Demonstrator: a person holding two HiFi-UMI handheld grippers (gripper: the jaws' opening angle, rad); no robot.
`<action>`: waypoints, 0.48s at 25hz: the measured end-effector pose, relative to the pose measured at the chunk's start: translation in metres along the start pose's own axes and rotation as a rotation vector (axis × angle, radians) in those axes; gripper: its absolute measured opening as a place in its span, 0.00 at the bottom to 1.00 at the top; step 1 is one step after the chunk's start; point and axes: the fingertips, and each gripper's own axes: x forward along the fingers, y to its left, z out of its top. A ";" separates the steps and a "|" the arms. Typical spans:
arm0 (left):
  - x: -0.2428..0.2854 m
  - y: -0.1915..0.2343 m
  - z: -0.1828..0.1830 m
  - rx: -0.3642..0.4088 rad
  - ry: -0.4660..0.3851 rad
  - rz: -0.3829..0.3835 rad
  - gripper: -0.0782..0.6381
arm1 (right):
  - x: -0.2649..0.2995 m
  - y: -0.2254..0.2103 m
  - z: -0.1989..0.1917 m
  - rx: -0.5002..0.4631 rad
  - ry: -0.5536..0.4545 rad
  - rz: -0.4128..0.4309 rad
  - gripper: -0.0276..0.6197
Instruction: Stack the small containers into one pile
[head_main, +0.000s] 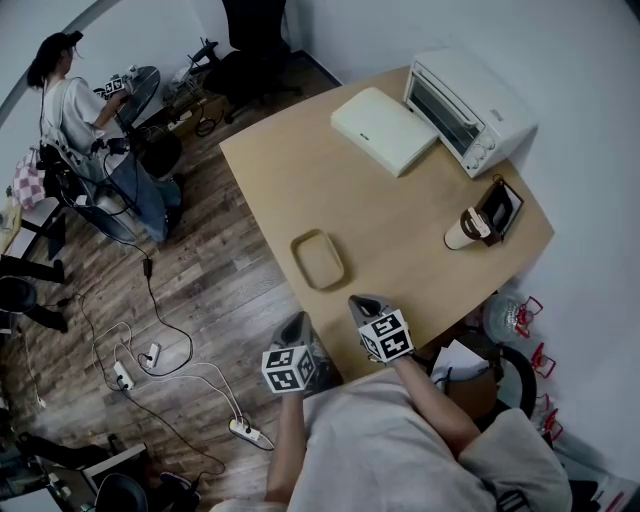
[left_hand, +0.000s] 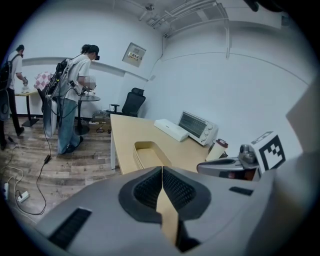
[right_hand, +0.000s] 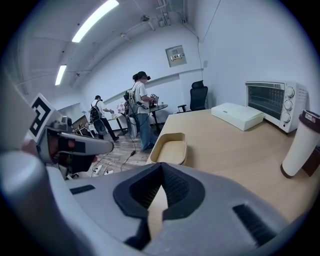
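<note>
Just ahead of both jaw tips, a short way in from the near edge of the surface (head_main: 400, 215), sits the one tan container (head_main: 318, 262) I can pick out; it lies slightly nearer the left hand-held gripper (head_main: 294, 325) than the right hand-held gripper (head_main: 366, 304), and neither touches it; the left hand-held gripper has its ribbed pads pressed together with nothing between them, and the right is closed just the same, empty, only bare wood showing past its tips; the two hover side by side at the near edge, close to the person's body; from the left gripper view the container's wall (left_hand: 136, 156) seems to carry faint layered lines, so it may be several shells nested into one, though I cannot say for sure; no loose container shows anywhere else on the surface, only a toaster oven (head_main: 468, 108), a flat white box (head_main: 385, 130) and a cup (head_main: 464, 230) well beyond the jaws; I would judge the piling either done or paused; any further move calls for opening a jaw first, then reaching forward to the rim.
</note>
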 end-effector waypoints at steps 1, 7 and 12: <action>-0.001 0.000 0.000 0.000 0.000 0.001 0.12 | 0.000 0.000 0.000 0.001 0.000 -0.001 0.05; 0.000 0.000 0.000 0.006 0.005 0.002 0.12 | 0.000 0.000 -0.003 0.005 0.001 -0.001 0.05; 0.003 -0.003 0.001 0.013 0.009 -0.003 0.12 | 0.001 0.000 -0.006 0.004 0.005 0.003 0.05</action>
